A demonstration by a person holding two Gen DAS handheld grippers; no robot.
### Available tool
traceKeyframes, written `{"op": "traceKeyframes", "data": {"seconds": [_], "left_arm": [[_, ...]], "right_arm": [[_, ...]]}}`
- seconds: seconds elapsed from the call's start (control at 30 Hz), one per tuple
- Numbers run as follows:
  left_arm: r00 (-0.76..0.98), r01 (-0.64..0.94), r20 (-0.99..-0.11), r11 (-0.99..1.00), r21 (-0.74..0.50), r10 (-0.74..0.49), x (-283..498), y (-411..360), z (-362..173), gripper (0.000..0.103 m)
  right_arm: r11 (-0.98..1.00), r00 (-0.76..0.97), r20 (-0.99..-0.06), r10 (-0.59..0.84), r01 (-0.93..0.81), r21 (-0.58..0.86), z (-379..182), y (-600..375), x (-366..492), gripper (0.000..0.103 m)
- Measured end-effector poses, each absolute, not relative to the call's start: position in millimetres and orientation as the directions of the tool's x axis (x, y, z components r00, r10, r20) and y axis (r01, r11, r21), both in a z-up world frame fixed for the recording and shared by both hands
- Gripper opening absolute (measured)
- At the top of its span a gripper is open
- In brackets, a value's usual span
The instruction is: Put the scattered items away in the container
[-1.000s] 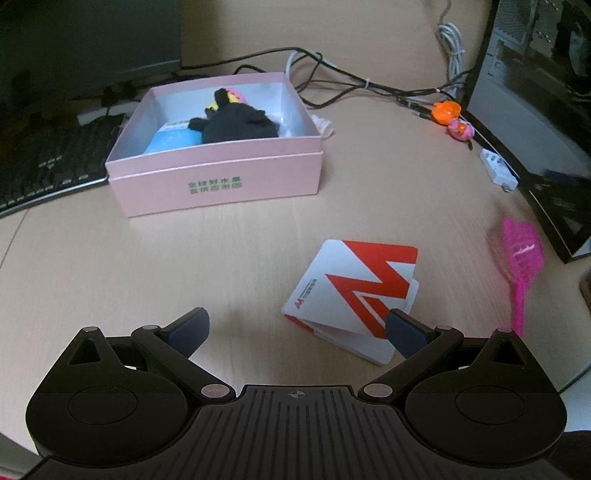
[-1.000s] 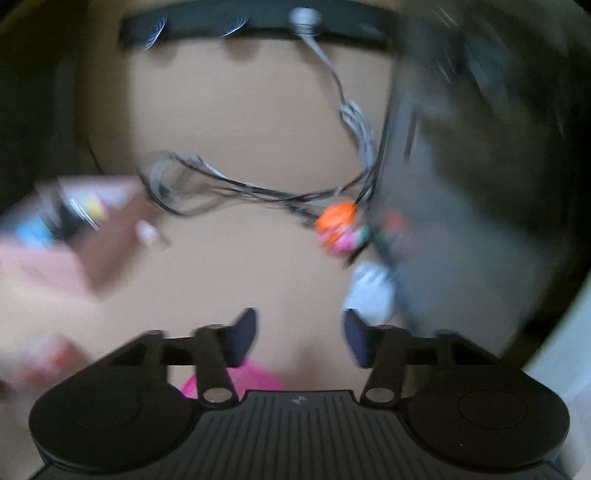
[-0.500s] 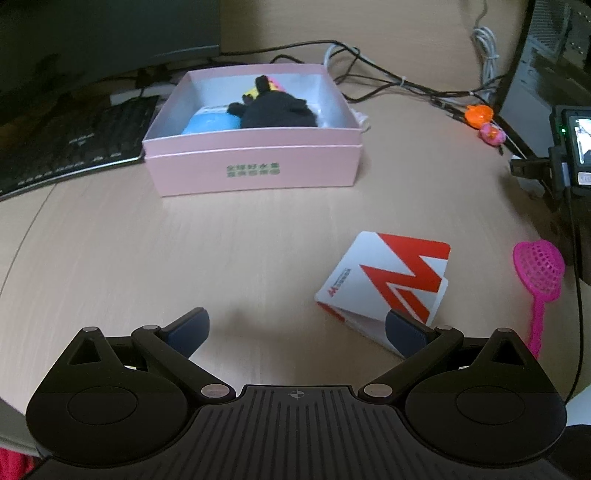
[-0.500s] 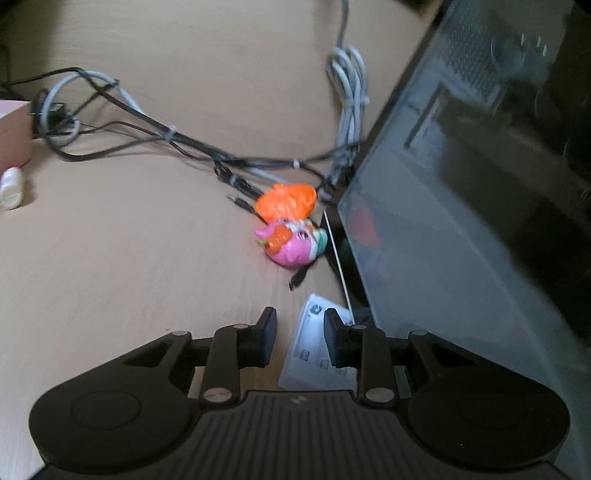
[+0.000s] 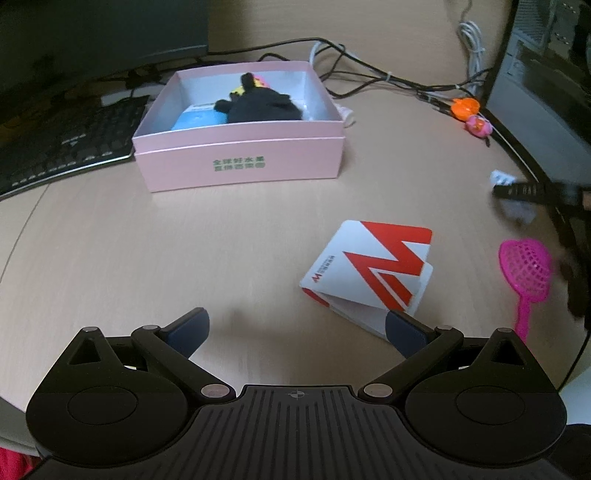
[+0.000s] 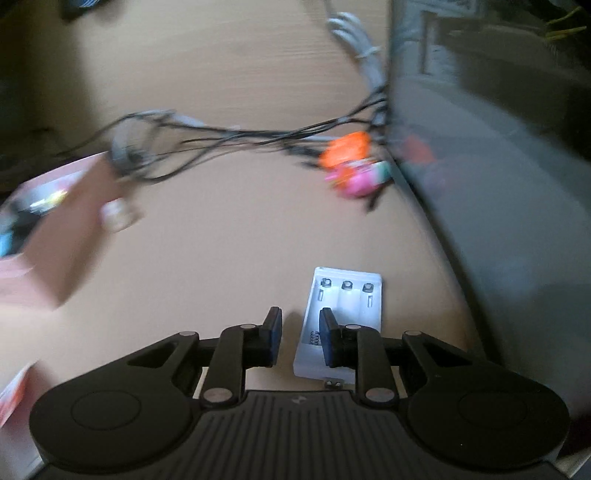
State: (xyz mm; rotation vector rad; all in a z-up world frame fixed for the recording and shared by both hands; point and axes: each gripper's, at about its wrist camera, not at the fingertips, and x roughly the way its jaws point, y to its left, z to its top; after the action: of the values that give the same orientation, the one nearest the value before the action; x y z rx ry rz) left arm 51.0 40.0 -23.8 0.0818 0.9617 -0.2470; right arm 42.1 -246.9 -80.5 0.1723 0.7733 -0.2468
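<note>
The pink box (image 5: 240,162) stands at the back of the desk with a black plush toy (image 5: 262,105) and a blue item inside. My left gripper (image 5: 295,325) hovers open over bare desk, its right finger beside a red-and-white booklet (image 5: 369,273). A pink scoop (image 5: 524,273) lies to the right. My right gripper (image 6: 300,321) is low over a white battery holder (image 6: 343,306). Its jaws are closing, with the holder's left wall between the fingers and a gap still showing at the left pad. An orange toy (image 6: 345,149) and a pink toy (image 6: 356,181) lie beyond.
A computer case (image 6: 498,166) walls off the right side, close to the battery holder. Tangled cables (image 6: 221,133) run across the back of the desk. A black keyboard (image 5: 62,147) sits left of the box, under a monitor (image 5: 92,33).
The right gripper has dropped towards the battery holder and its jaws have narrowed around the holder's left wall. It now shows blurred at the right edge of the left wrist view. The left gripper has barely moved.
</note>
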Motion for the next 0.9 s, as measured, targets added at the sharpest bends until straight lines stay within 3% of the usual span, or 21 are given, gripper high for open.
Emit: {"op": "traceKeyframes", "data": {"seconds": [0.2, 0.3, 0.37, 0.53, 0.6, 0.63, 0.67, 0.77, 0.9], "left_arm": [[0.561, 0.336, -0.805, 0.942, 0.005, -0.196, 50.3, 18.1, -22.9, 0.103], [0.577, 0.378, -0.795, 0.924, 0.058, -0.186, 53.9, 2.1, -29.0, 0.103], [0.599, 0.378, -0.789, 0.917, 0.125, -0.139, 54.4, -4.5, -34.2, 0.103], [0.651, 0.299, -0.759, 0.921, 0.249, -0.007, 47.4, 17.7, -38.1, 0.103], [0.662, 0.233, -0.746, 0.929, 0.288, 0.066, 43.4, 38.3, -38.5, 0.103], [0.662, 0.202, -0.743, 0.932, 0.301, 0.097, 40.9, 49.4, -38.0, 0.103], [0.656, 0.172, -0.745, 0.938, 0.301, 0.119, 38.6, 62.2, -37.2, 0.103], [0.631, 0.092, -0.763, 0.963, 0.254, 0.141, 34.5, 97.5, -31.8, 0.103], [0.620, 0.003, -0.773, 0.984, 0.176, 0.136, 32.2, 128.1, -20.2, 0.103]], "right_arm": [[0.995, 0.730, -0.684, 0.020, 0.055, 0.087, -66.1, -204.5, 5.5, 0.024], [0.999, 0.778, -0.628, 0.017, 0.016, 0.047, -43.0, -190.1, -1.3, 0.047], [0.997, 0.797, -0.602, 0.051, -0.006, 0.077, -28.3, -184.6, -0.5, 0.053], [0.988, 0.772, -0.618, 0.152, -0.102, 0.116, -24.1, -157.5, 19.3, 0.054], [0.987, 0.749, -0.643, 0.160, -0.136, 0.087, -33.4, -141.4, 30.0, 0.050], [0.985, 0.735, -0.657, 0.166, -0.152, 0.078, -39.2, -132.8, 34.9, 0.043], [0.983, 0.719, -0.673, 0.172, -0.166, 0.074, -45.1, -125.0, 39.2, 0.037], [0.974, 0.649, -0.730, 0.214, -0.197, 0.110, -62.6, -103.1, 43.8, 0.037], [0.899, 0.562, -0.715, 0.415, -0.374, 0.228, -62.2, -73.7, 19.5, 0.037]]}}
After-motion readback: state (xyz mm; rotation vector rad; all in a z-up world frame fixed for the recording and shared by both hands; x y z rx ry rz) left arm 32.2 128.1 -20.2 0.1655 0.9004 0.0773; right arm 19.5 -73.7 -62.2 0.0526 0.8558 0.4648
